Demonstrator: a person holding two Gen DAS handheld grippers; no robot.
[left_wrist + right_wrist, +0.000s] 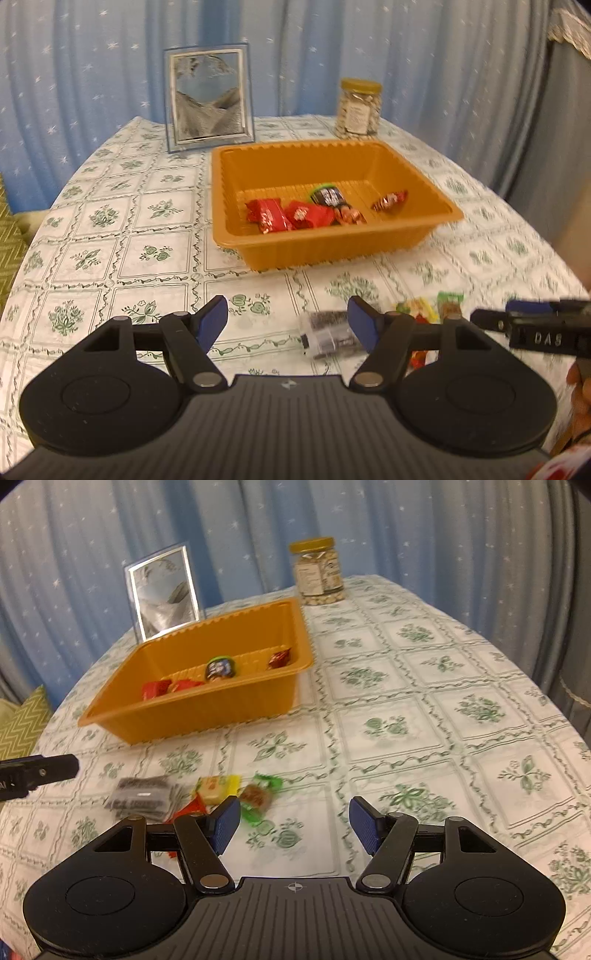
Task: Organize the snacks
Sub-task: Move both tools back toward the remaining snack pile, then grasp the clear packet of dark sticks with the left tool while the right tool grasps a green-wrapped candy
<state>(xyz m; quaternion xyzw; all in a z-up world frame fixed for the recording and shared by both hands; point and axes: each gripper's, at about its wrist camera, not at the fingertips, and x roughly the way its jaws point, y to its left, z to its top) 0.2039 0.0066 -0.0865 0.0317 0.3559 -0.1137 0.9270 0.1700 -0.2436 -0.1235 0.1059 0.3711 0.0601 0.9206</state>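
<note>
An orange tray [417, 173] [258, 709] on the table holds several wrapped snacks: red packets [280, 216] [157, 688], a dark round one [327, 195] [220, 668] and a reddish-brown candy [389, 201] [279, 658]. Loose snacks lie on the cloth in front of it: a grey packet [327, 332] [142, 795], a yellow one [216, 788], a green one [450, 301] [260, 795] and a red one [190, 806]. My left gripper [288, 325] is open and empty beside the grey packet. My right gripper [291, 825] is open and empty just right of the loose snacks.
A framed picture [208, 98] [164, 590] and a jar of nuts with a yellow lid [358, 109] [319, 570] stand behind the tray. A floral tablecloth [443, 701] covers the table, blue starred curtains hang behind. A green cushion [22, 720] lies at the left.
</note>
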